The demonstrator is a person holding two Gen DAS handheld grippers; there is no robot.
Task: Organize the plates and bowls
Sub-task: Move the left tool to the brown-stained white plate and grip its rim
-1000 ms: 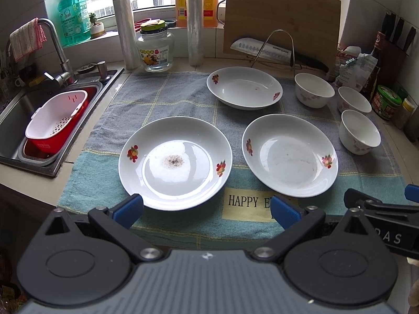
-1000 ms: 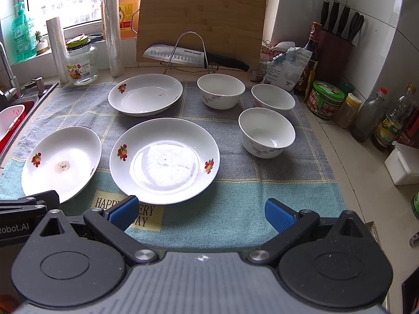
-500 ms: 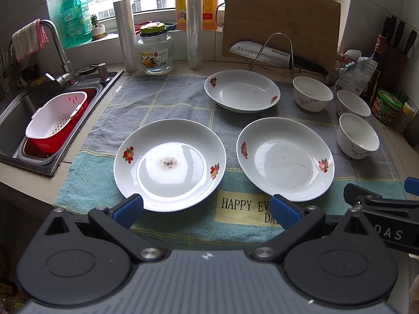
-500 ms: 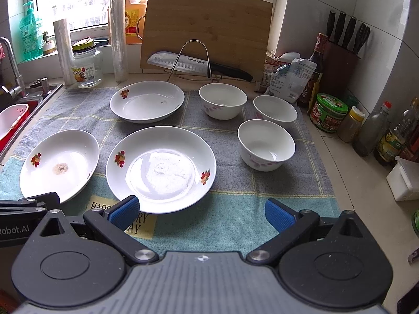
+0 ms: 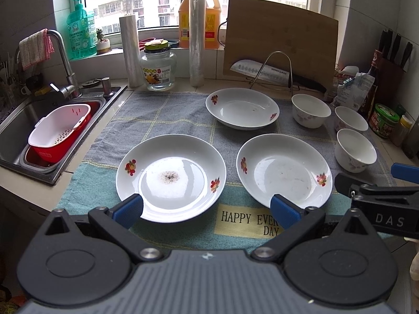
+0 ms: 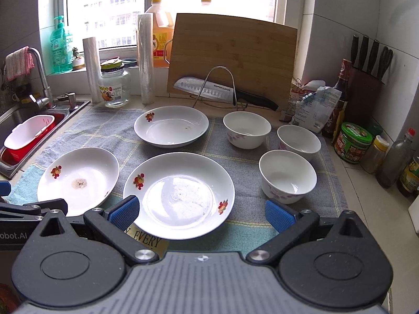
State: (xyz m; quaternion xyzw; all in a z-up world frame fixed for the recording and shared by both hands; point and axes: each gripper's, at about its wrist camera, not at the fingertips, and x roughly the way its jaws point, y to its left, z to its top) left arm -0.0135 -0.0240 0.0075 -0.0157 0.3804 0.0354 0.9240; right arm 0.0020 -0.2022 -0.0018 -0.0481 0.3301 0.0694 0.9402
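Observation:
Three white flowered plates lie on a towel: a near-left plate point(image 5: 171, 178) point(image 6: 77, 180), a near-right plate point(image 5: 284, 171) point(image 6: 179, 193), and a far plate point(image 5: 242, 107) point(image 6: 171, 125). Three white bowls stand to their right: a far bowl point(image 5: 311, 110) point(image 6: 246, 129), a middle bowl point(image 5: 351, 120) point(image 6: 298, 140) and a near bowl point(image 5: 356, 150) point(image 6: 287, 175). My left gripper point(image 5: 207, 209) hangs open over the near edge of the near-left plate. My right gripper point(image 6: 201, 212) stands open at the front rim of the near-right plate. Neither holds anything.
A sink point(image 5: 15, 120) with a red-and-white colander point(image 5: 59, 130) lies at the left. A cutting board point(image 5: 281, 41), a knife on a wire stand point(image 5: 272, 72), a glass jar point(image 5: 157, 69) and rolls line the back. Jars, bottles and a knife block point(image 6: 366, 83) crowd the right.
Both grippers have risen and tilted up a little; the plates and bowls sit lower and farther in view. Nothing on the towel has moved and both grippers stay open.

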